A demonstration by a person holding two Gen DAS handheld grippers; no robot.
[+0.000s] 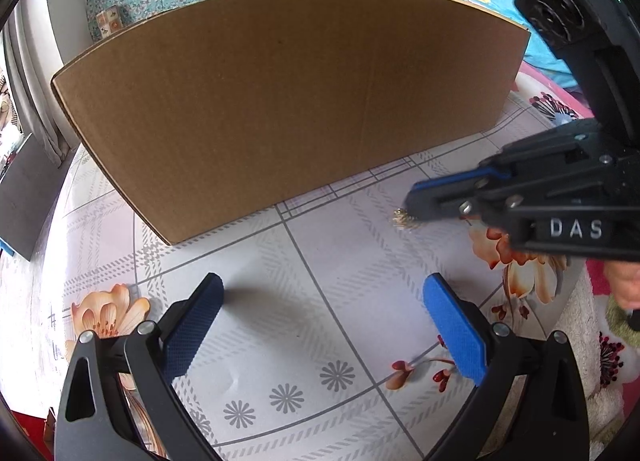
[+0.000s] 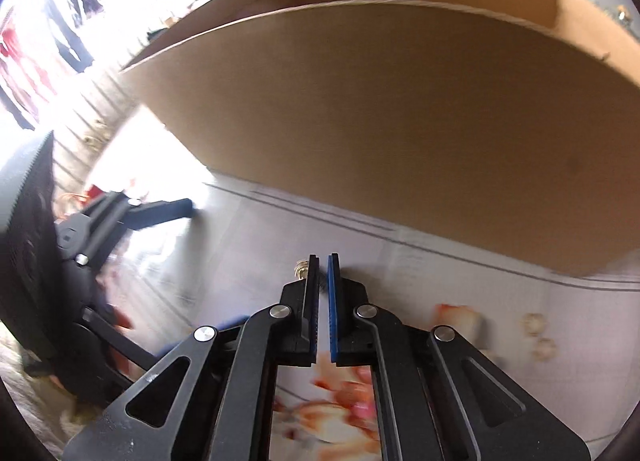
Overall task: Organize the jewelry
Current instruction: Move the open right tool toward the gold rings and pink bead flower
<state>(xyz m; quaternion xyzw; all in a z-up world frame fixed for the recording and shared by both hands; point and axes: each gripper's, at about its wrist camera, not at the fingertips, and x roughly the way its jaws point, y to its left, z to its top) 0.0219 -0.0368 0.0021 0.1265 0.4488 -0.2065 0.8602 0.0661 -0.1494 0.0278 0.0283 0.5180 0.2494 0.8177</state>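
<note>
The right gripper (image 2: pixel 323 261) has its two pads pressed almost together, and a small gold piece of jewelry (image 1: pixel 403 218) sits at its tip. In the right wrist view the piece (image 2: pixel 302 267) shows just beside the dark pad, on the outer side, so I cannot tell if the pads really pinch a part of it or only touch it. It looks like a small bunch of thin metal, shiny and irregular; its exact kind is too small to tell. It lies on or just above the table (image 1: pixel 328 269), near the front wall of the cardboard box (image 1: pixel 288 101).

The left gripper (image 1: pixel 320 293) hovers over the table with its jaws spread wide and nothing between them. Probably it waits there so that it does not disturb the other one.

The box is plain brown corrugated cardboard, with matte walls and an open top. It stands just behind the jewelry, so I judge it is the place where the piece should go. The table carries a smooth cloth with grey checks and orange flowers. The blue pads (image 1: pixel 456 337) have a fine rough texture, which helps to hold small slippery metal.
</note>
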